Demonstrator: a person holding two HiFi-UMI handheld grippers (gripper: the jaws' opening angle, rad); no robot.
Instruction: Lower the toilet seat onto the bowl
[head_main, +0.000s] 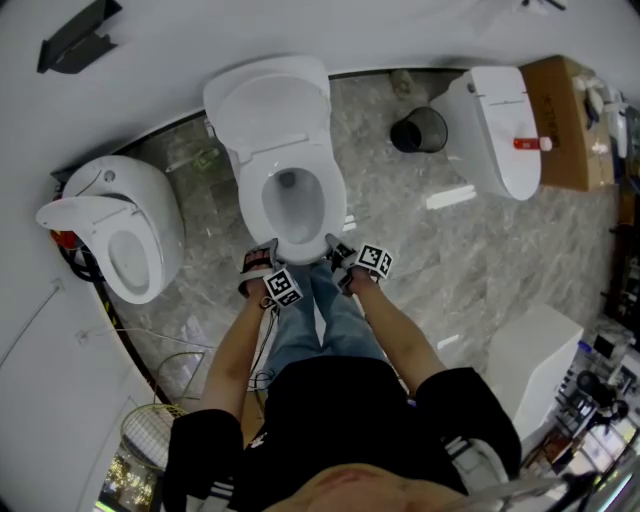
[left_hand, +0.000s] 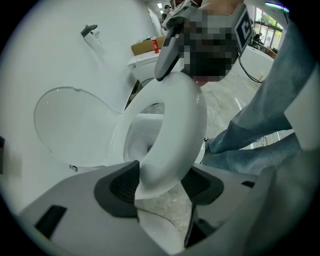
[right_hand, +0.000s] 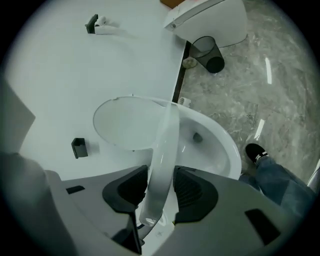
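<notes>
The white toilet seat (head_main: 298, 252) stands partly raised over the bowl (head_main: 290, 200), and the lid (head_main: 268, 100) leans up against the wall. My left gripper (head_main: 265, 258) is shut on the seat's front rim at the left, and my right gripper (head_main: 338, 252) is shut on it at the right. In the left gripper view the seat ring (left_hand: 180, 115) fills the gap of the left gripper (left_hand: 160, 186) and touches both dark pads. The right gripper view shows the seat (right_hand: 165, 145) edge-on in the right gripper (right_hand: 161, 190), above the bowl (right_hand: 220, 145).
A second toilet (head_main: 120, 225) stands to the left and a third (head_main: 495, 125) at the upper right. A black bin (head_main: 420, 130) and a cardboard box (head_main: 565, 120) are near it. The person's jeans (head_main: 330, 320) are right in front of the bowl. Cables (head_main: 170, 350) lie at the left.
</notes>
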